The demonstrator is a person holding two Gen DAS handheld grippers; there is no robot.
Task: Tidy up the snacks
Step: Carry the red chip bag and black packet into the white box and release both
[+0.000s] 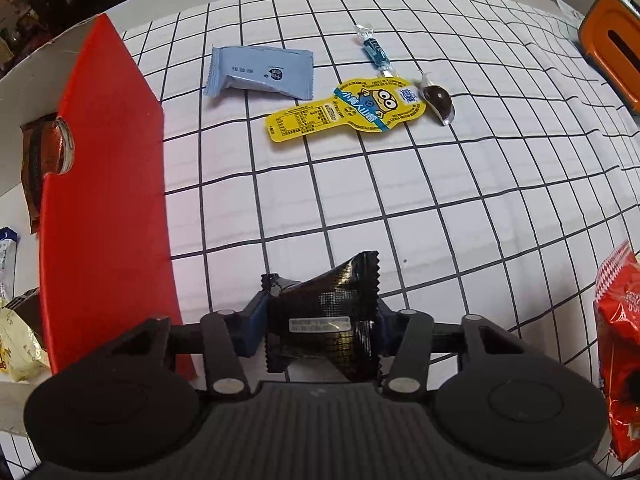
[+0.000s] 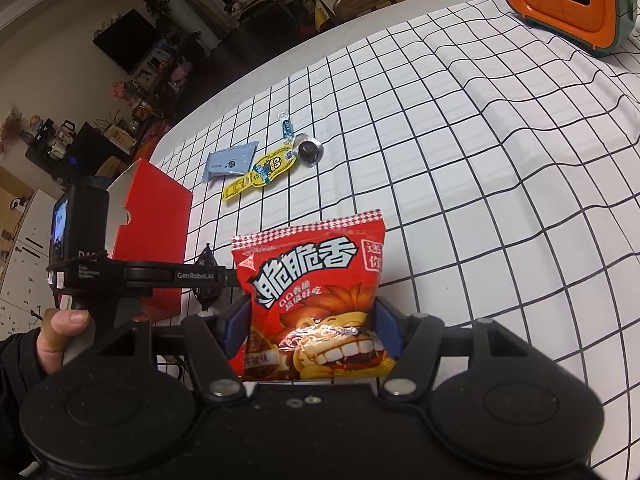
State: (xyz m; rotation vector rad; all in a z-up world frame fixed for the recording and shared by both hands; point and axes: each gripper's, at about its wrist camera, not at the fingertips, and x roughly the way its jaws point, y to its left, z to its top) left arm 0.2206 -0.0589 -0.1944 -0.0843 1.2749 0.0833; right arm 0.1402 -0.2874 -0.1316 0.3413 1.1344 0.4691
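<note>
Red box [image 1: 104, 184] at left edge of the checked tablecloth [image 1: 440, 220]. Left gripper [image 1: 320, 332] pinches a black wrapper [image 1: 324, 320] just beside the box, long axis running away from camera, serrated end tilted far-right. Right gripper [image 2: 312, 332] clamps a red snack bag [image 2: 316, 300] upright, top edge pointing away, jaws roughly half open on it.

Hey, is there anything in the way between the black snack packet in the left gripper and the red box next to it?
Nothing visible. The black packet sits between the left gripper's fingers, and the red box stands right beside it on the left, with only bare checked tablecloth between them. The box's red side wall faces the packet.
</note>
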